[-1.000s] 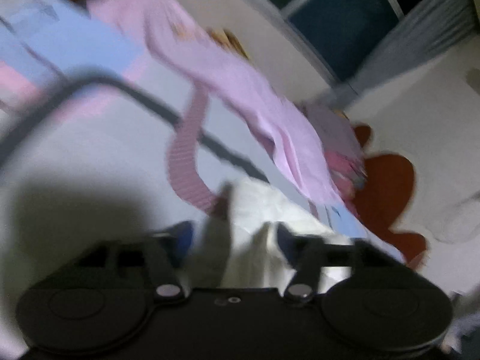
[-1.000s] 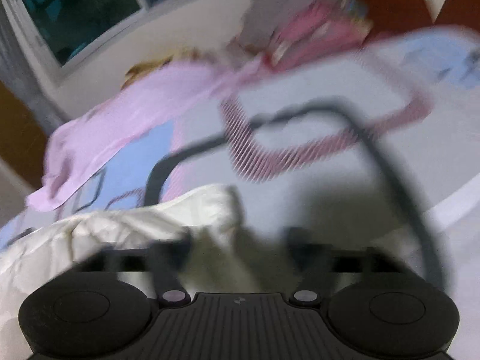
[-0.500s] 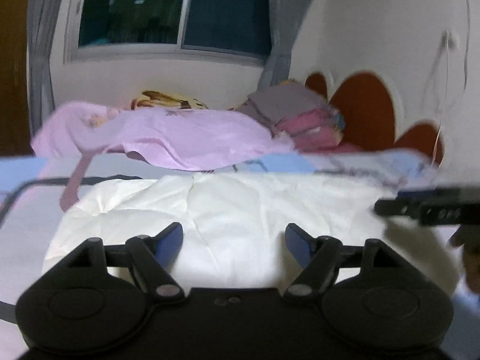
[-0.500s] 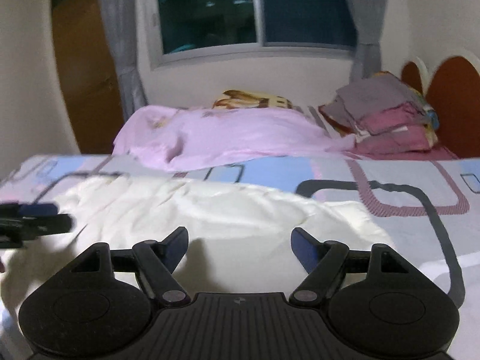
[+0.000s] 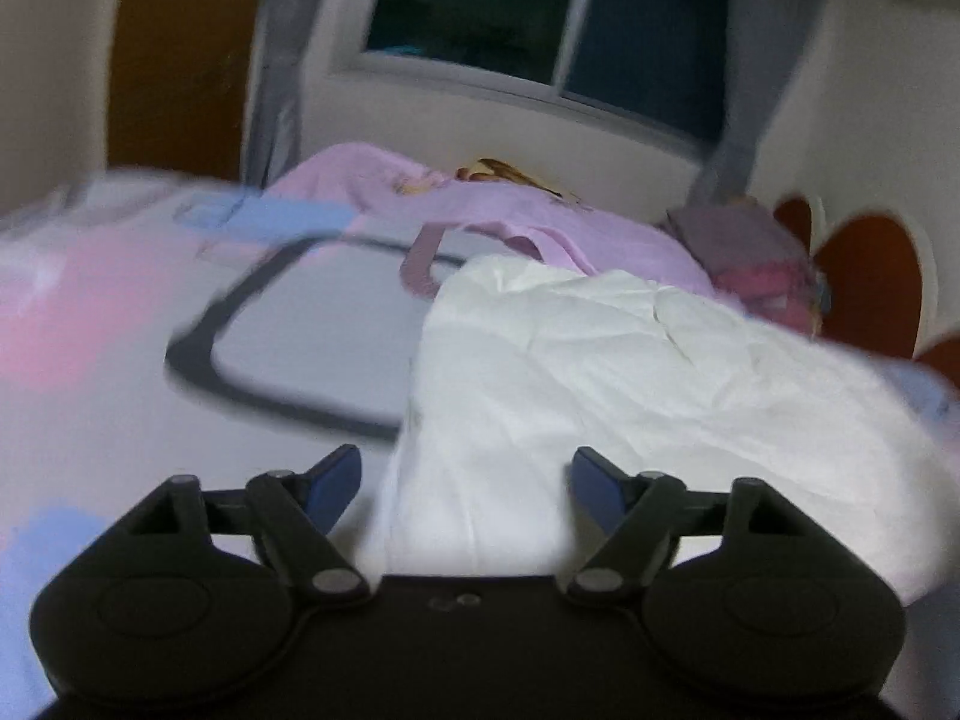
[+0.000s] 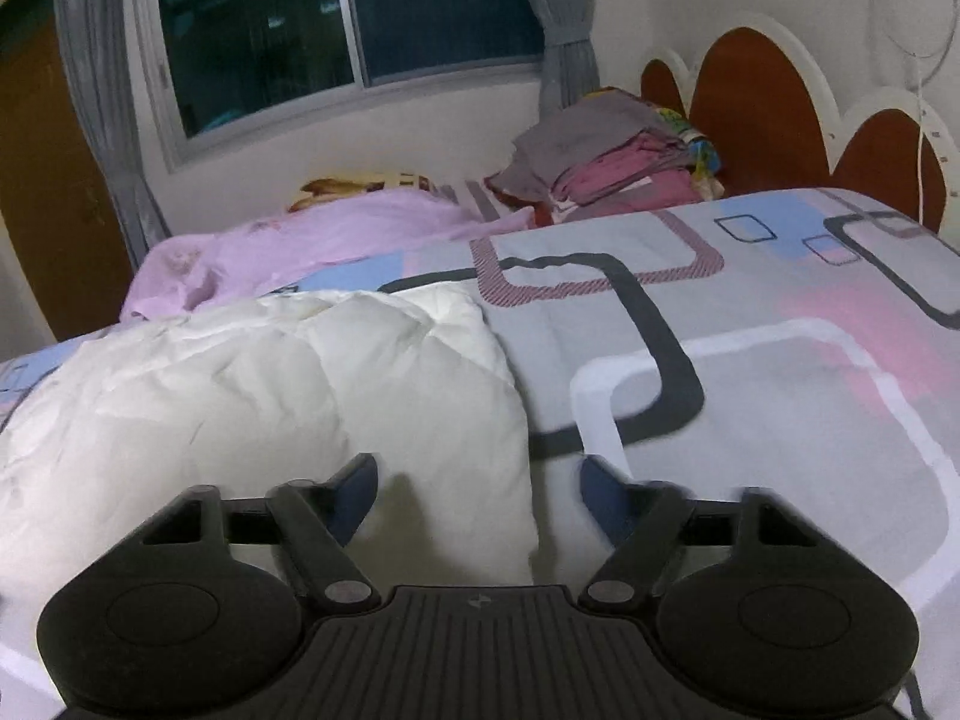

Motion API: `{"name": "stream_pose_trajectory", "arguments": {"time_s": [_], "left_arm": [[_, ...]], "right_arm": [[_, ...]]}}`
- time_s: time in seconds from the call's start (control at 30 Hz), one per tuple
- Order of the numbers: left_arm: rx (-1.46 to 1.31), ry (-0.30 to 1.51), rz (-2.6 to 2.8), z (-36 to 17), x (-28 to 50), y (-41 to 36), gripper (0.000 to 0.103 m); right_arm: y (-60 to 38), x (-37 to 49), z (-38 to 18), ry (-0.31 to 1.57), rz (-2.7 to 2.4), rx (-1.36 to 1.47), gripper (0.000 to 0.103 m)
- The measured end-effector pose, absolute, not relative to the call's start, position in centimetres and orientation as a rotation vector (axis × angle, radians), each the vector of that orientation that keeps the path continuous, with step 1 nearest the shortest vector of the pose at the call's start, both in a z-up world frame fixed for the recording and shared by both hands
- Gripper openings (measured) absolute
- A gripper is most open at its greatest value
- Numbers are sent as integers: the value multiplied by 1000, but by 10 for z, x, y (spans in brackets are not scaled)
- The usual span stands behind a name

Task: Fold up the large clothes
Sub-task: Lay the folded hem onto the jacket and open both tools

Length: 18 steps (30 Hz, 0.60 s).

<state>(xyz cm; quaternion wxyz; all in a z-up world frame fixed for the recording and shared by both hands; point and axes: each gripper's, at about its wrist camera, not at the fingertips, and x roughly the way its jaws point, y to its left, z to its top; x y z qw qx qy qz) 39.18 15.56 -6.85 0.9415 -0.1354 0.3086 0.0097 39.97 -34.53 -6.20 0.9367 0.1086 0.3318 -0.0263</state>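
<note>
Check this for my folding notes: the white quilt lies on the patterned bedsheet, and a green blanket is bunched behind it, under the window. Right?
Not quite: the blanket bunched behind the white quilt is pink, not green, as the right wrist view shows. The quilt does lie on the patterned bedsheet, under the window.

We note on both the left gripper (image 5: 465, 483) and right gripper (image 6: 477, 489) black housings with round side discs, silver pivot screws, and dark blue fingertip pads (image 5: 336, 474).

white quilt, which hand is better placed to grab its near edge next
Right, probably. The right gripper already has the white quilt edge between its closing jaws. The left gripper is closing too, but only part of the quilt's edge lies between its jaws.
</note>
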Motion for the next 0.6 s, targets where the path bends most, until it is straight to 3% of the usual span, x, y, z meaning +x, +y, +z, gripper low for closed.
{"name": "stream_pose_trajectory", "arguments": {"time_s": [0.2,0.23,0.3,0.43,0.6], "left_arm": [[-590,669,46,-90,366,170,68],[-639,681,42,-95,366,171,67],[-720,680,22,-101,369,175,67],[-848,636,3,-111,377,185,68],[-985,623,28,-128,386,195,67]], "right_arm": [[-367,367,-63,682,-111,500,43],[-370,364,-65,697,-125,526,61],[-382,356,-70,693,-123,652,75],[-401,347,-87,695,-86,893,75],[-403,350,-99,708,-78,989,74]]}}
